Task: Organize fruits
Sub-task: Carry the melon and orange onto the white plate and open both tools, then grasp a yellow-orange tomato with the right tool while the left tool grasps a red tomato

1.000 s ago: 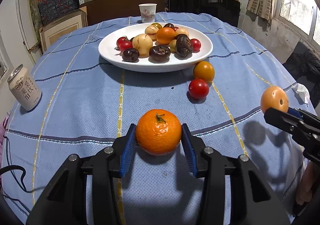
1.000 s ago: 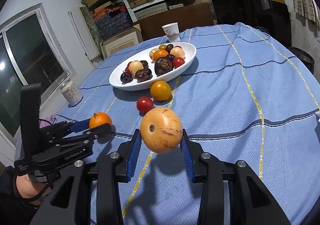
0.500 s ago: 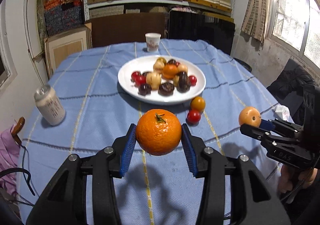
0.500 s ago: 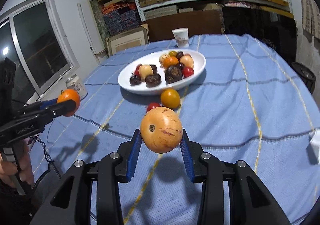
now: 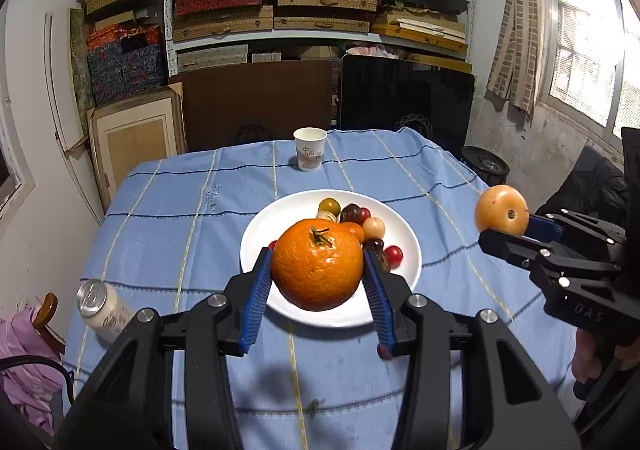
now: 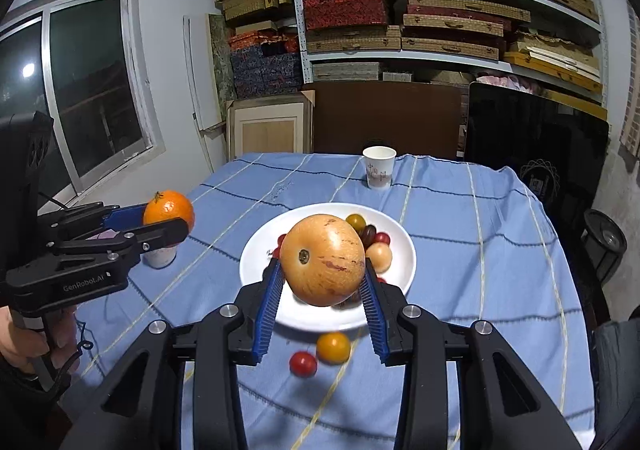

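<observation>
Orange mandarin [image 5: 317, 264] clamped in left tool [image 5: 318, 282] | yellow-brown fruit [image 6: 322, 260] clamped in right tool [image 6: 322, 292] | both above white plate [image 5: 394, 302]

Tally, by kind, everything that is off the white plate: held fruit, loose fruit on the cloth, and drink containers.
Held fruit: 2 (mandarin, tan round fruit)
Loose on the tablecloth: 2 (red tomato, yellow tomato)
Paper cup: 1
Drink can: 1
Total: 6
</observation>
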`<state>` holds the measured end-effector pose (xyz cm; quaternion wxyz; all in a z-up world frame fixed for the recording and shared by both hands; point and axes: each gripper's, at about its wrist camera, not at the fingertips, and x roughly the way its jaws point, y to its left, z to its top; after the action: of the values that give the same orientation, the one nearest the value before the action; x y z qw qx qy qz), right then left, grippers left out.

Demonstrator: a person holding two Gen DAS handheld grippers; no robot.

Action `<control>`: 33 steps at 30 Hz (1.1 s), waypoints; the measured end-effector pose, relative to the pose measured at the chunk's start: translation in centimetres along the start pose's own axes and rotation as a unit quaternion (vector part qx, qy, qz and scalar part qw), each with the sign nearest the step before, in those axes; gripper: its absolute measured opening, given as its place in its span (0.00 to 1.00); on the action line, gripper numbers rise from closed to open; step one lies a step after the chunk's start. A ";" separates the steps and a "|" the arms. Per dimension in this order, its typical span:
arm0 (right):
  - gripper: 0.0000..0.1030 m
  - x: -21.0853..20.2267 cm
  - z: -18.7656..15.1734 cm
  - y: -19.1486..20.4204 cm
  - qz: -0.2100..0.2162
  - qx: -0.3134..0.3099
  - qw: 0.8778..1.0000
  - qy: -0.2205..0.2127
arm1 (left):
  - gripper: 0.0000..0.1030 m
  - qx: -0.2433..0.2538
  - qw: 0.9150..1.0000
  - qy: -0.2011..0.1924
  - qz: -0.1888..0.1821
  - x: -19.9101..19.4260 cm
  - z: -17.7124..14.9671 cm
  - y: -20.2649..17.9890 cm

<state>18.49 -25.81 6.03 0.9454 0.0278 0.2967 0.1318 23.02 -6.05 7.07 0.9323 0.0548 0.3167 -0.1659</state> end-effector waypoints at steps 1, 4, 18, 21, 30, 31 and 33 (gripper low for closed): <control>0.38 1.2 0.7 -0.3 0.003 0.001 1.000 0.007 | 0.43 -0.002 1.000 0.004 0.003 1.0 0.6 0.1; 0.38 5.0 2.1 -0.9 0.009 0.005 0.999 0.032 | 0.43 -0.008 1.000 0.025 0.009 4.7 1.8 0.5; 0.45 18.5 1.6 -2.8 0.024 0.016 0.992 0.119 | 0.53 -0.061 0.990 0.125 0.022 19.2 0.9 4.3; 0.46 17.4 1.7 -2.6 0.028 0.016 0.993 0.112 | 0.73 -0.067 0.993 0.098 0.025 17.4 1.2 4.6; 0.55 10.1 -1.7 -2.3 0.004 0.023 0.995 0.097 | 0.91 -0.067 0.995 0.068 -0.005 9.7 -1.1 3.6; 0.56 9.4 -2.6 -1.9 -0.003 0.009 0.995 0.097 | 0.91 -0.062 0.996 0.066 -0.008 8.7 -2.1 3.3; 0.56 8.3 -5.7 -0.3 -0.026 -0.035 0.994 0.102 | 0.92 -0.058 0.996 0.064 -0.015 7.2 -4.1 2.7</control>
<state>21.89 -23.99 -3.33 0.9136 -0.0264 0.3879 0.1192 26.94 -4.62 -0.57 0.9090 0.0067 0.3858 -0.1575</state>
